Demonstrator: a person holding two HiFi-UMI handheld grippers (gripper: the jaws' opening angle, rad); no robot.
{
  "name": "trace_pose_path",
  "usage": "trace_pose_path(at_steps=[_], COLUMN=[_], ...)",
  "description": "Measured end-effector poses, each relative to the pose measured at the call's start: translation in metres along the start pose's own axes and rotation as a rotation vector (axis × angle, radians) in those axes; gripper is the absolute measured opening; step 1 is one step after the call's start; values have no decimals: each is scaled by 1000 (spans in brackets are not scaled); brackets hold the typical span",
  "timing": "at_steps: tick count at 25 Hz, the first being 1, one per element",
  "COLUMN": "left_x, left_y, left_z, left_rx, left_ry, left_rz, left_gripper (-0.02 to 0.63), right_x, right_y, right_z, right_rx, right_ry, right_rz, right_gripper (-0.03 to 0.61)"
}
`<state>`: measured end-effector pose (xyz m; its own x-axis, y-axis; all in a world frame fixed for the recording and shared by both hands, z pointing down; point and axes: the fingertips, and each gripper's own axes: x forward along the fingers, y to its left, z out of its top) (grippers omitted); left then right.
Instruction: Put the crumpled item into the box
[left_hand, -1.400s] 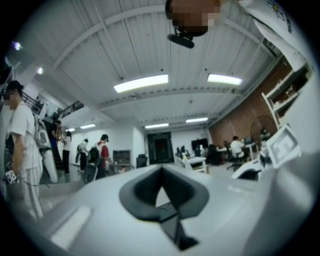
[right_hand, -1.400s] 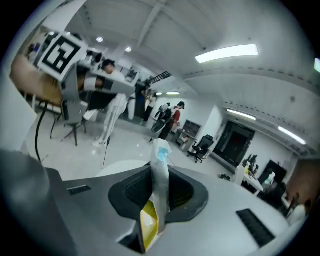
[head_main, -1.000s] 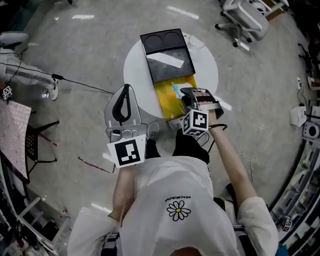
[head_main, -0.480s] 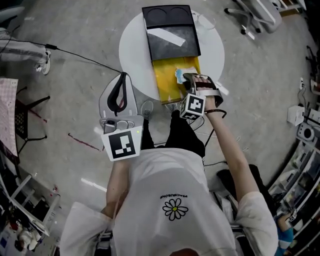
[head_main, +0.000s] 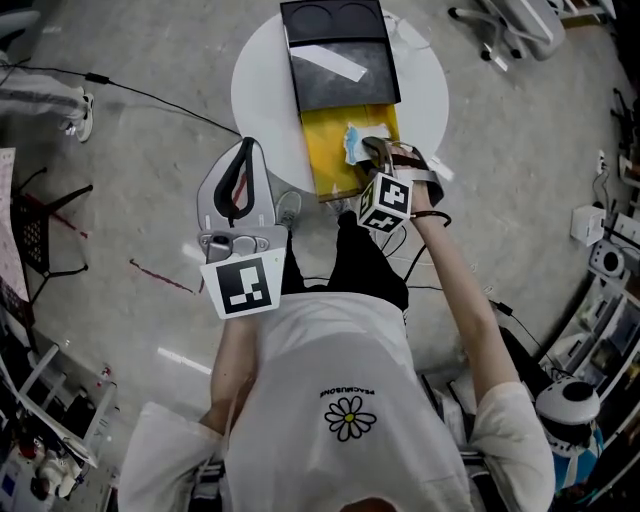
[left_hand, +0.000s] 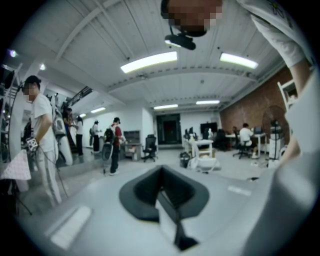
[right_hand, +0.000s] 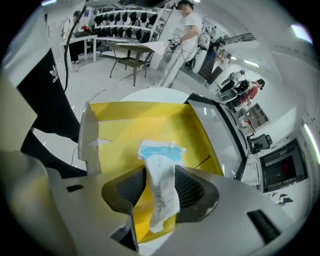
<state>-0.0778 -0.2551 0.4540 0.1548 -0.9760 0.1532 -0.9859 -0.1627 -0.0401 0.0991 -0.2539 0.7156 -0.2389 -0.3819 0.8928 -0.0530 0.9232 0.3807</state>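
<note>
Floor (head_main: 140, 230): grey, under the left gripper (head_main: 240, 190), which is held off the table with jaws together and nothing between them (left_hand: 161, 175). Table (head_main: 260, 90): round, white, bearing a black tray (head_main: 335, 85) and, touching its near edge, the yellow box (head_main: 325, 150), open (right_hand: 150, 125). Right gripper (head_main: 372, 150): over the box, jaws opening (right_hand: 160, 167). Crumpled item (right_hand: 159, 160): a white and blue scrap between those jaws, above the box interior (head_main: 352, 140).
</note>
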Motion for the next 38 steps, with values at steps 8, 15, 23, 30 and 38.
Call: trace_pose_path(at_steps=[8, 15, 23, 30, 38], left_x=[0, 2, 3, -7, -40], left_y=[0, 8, -7, -13, 0], left_z=[-5, 9, 95, 137, 178], left_rx=[-17, -8, 22, 131, 173], left_ry=[-6, -58, -244, -341, -435], left_rz=[4, -3, -27, -42, -12], left_gripper=[0, 0, 0, 0, 0], right_x=[-1, -13, -101, -234, -347], right_y=[12, -9, -114, -193, -188], right_z=[-6, 10, 54, 102, 116], right_rx=[91, 97, 235, 430, 573], right_ry=[-12, -31, -218, -539, -812], right_rz=[74, 35, -216, -585, -806], right_gripper=[225, 242, 276, 155, 53])
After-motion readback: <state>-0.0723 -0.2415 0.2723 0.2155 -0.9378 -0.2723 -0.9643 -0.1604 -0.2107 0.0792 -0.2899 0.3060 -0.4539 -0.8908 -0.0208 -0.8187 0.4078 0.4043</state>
